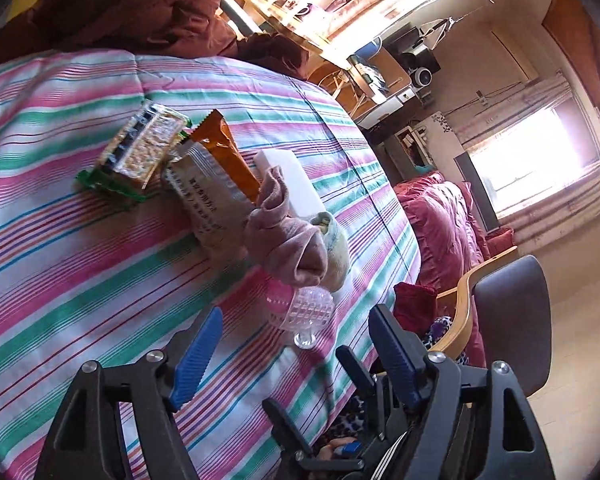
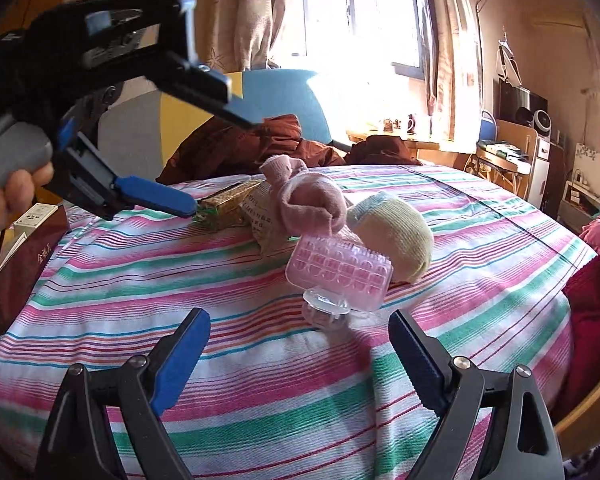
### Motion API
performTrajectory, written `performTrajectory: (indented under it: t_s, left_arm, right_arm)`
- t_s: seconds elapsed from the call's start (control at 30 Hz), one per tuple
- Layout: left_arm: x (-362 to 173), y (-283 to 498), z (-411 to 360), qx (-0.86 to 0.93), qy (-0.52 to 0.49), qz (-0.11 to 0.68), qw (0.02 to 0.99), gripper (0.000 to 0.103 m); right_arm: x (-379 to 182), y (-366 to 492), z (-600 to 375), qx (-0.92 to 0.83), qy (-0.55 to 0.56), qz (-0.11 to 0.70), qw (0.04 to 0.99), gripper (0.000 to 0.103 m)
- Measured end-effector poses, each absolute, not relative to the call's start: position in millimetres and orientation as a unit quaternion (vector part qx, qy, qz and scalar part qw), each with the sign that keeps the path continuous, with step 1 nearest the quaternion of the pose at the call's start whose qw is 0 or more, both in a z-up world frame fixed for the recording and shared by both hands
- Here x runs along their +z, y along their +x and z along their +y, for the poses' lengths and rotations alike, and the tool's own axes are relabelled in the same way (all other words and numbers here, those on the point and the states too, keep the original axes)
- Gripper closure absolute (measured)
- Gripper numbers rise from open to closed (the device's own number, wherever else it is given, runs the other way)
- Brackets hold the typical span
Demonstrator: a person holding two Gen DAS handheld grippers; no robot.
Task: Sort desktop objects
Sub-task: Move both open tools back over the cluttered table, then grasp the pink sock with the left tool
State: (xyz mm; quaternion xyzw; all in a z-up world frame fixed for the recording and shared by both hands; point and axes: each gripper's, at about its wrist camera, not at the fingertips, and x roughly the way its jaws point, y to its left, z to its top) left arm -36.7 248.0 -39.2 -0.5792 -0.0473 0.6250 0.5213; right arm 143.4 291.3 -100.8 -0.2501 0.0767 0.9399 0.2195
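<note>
While the right gripper (image 2: pixel 300 354) gapes empty, the pink plastic case (image 2: pixel 339 272) lies just ahead between its fingers.

The striped cloth (image 2: pixel 260 380) over the worktop is woven cotton, matt and finely creased. The pink sock (image 2: pixel 304 196) and the yellow sock (image 2: pixel 400 236) are soft ribbed knit. The pink roller (image 2: pixel 340 276) is glossy, translucent plastic — moulded in a bumpy grid. The biscuit packet (image 1: pixel 136 152) and orange wrapper (image 1: pixel 224 152) are shiny crinkled film. Each claw wears ridged blue rubbery pads (image 2: pixel 180 364) on matt black plastic with bright metal screws.
</note>
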Motion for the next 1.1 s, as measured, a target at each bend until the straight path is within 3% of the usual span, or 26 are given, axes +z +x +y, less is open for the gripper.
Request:
performTrajectory:
  t_s: [0.37, 0.47, 0.6, 0.7, 1.1]
  left_arm:
    - [-85, -50, 299, 0.598, -0.651, -0.075, 0.462, 0.021]
    - [-93, -54, 299, 0.607, -0.652, -0.088, 0.446, 0.026]
    - [-84, -54, 291, 0.627, -0.622, -0.098, 0.459, 0.043]
    - [-73, -51, 286, 0.643, -0.596, -0.082, 0.475, 0.05]
    - [-71, -48, 223, 0.66, -0.57, -0.101, 0.479, 0.055]
  right_arm:
    - [-109, 149, 315, 0.939, -0.235, 0.129, 0.217, 0.009]
    - [-115, 151, 319, 0.935, -0.242, 0.133, 0.221, 0.009]
    - [-119, 151, 322, 0.933, -0.246, 0.13, 0.227, 0.009]
    - [-119, 151, 323, 0.933, -0.246, 0.131, 0.229, 0.009]
    - [-109, 156, 335, 0.928, -0.244, 0.156, 0.233, 0.009]
